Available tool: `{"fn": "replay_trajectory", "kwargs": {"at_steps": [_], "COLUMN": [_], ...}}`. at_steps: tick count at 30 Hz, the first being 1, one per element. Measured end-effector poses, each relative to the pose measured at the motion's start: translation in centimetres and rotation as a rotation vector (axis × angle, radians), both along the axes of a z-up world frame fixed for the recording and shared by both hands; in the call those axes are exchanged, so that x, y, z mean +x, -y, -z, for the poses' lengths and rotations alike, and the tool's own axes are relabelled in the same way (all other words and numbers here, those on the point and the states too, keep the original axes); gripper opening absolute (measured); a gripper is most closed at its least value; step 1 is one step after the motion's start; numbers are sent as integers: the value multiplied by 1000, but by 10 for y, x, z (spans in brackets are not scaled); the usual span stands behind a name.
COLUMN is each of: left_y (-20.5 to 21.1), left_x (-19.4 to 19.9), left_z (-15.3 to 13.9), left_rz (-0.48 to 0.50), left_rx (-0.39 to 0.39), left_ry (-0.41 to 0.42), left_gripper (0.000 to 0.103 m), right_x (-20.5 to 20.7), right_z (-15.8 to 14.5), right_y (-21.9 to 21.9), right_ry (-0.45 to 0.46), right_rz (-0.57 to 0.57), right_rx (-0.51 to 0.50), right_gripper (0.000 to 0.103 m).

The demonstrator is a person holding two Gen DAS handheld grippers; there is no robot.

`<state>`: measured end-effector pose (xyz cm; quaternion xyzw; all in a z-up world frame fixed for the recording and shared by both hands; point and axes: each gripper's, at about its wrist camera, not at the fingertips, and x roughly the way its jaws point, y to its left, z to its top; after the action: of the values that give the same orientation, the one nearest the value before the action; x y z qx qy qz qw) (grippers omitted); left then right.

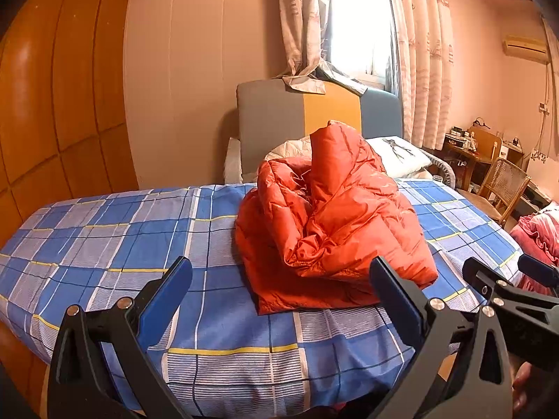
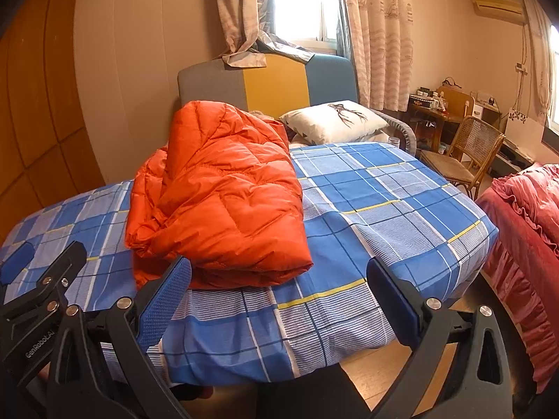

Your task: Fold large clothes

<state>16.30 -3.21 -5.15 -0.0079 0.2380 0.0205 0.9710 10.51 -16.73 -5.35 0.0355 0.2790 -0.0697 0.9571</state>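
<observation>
Bedroom, plaid bed (image 1: 139,230); orange puffer jacket (image 1: 332,216) lies bunched, loosely doubled; left tool (image 1: 279,286) and right tool (image 2: 279,289) spread, empty; any fold needs matched edges, trapped air pressed out.

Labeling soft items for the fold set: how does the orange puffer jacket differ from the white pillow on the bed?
The orange puffer jacket is bright, quilted and crumpled in a loose heap; the white pillow is pale, smooth and plump, with a dark printed motif. The jacket lies mid-bed on the blue plaid sheet; the pillow lies at the headboard end. The jacket looks bulkier. Both are soft, and neither is gripped: the left gripper and right gripper are open.
</observation>
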Motion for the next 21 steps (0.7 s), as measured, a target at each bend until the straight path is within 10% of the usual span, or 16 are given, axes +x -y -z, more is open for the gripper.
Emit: {"fn": "replay_trajectory", "kwargs": {"at_steps": [21], "left_y": [-3], "left_x": [1], "left_z": [0], "left_rz": [12], "left_rx": [-3], "left_ry": [-6], "left_gripper": [101], "right_x": [2], "right_z": [4], "right_y": [2], "right_ry": [-13], "right_rz": [-20], "right_rx": [-4], "right_gripper": [100]}}
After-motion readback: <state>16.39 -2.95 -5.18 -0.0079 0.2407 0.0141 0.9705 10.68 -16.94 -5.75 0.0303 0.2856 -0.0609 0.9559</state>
